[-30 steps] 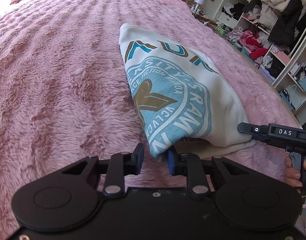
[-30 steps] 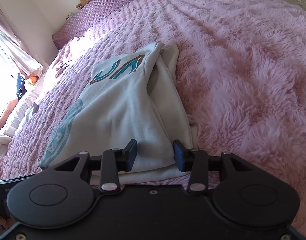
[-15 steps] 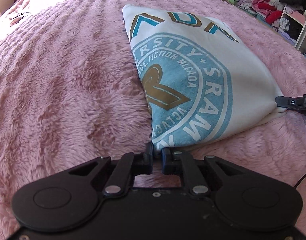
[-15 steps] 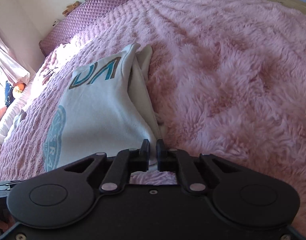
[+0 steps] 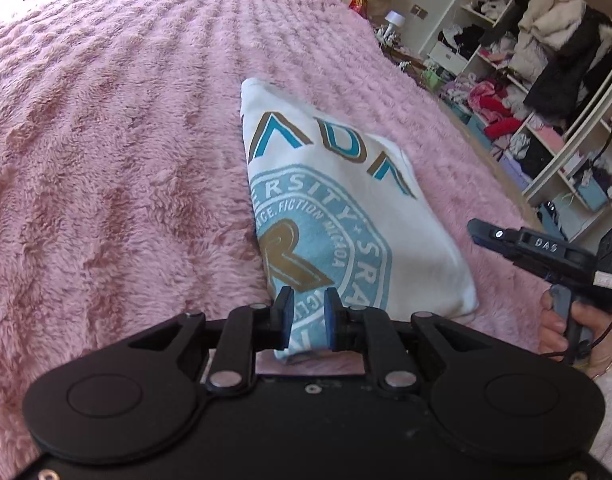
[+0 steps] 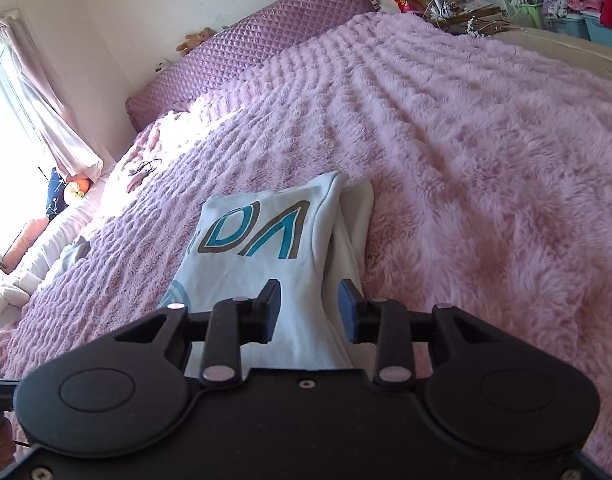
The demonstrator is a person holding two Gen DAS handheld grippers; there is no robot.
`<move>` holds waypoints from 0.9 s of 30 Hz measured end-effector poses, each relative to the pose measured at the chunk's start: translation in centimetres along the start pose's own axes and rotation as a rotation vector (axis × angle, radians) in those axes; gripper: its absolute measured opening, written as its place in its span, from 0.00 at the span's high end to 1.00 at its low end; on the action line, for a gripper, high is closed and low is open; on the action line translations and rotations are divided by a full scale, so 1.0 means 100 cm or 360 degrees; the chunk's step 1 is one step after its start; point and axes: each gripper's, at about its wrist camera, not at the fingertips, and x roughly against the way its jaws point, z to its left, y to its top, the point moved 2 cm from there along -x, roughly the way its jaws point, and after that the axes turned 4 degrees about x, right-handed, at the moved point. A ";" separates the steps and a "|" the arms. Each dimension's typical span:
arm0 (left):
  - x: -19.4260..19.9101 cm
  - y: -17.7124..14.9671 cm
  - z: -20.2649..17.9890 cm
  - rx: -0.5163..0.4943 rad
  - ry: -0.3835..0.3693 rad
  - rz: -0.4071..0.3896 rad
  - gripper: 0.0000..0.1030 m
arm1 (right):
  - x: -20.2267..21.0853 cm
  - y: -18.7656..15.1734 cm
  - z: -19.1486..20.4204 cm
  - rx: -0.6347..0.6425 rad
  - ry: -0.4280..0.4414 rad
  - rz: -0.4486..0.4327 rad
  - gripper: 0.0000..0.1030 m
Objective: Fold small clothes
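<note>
Both hand-held grippers (image 5: 308,322) (image 6: 310,312) gape above shirt (image 5: 346,216).

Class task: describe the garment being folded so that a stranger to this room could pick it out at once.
Start at the big fluffy pink blanket covering the bed. Near its edge lies a folded white shirt, the only garment there, marked by a round light-blue crest and teal-and-brown letters.

Folded white shirt (image 5: 346,216), teal-gold print up, flat on blanket

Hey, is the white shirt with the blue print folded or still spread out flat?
Folded. The white shirt lies as a compact packet on the pink blanket, with stacked layers showing along its right edge.
</note>
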 end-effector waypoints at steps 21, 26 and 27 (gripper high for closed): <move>-0.081 0.010 -0.002 0.0101 -0.0139 0.0165 0.83 | -0.026 -0.032 -0.043 -0.0549 0.0098 0.0077 0.83; -0.067 0.015 -0.002 0.0130 -0.0156 0.0118 0.82 | 0.033 -0.035 -0.028 -0.0363 0.0042 -0.0021 0.57; -0.067 0.014 -0.004 0.0112 -0.0149 0.0119 0.82 | 0.041 -0.038 -0.025 -0.0313 0.0049 -0.0005 0.57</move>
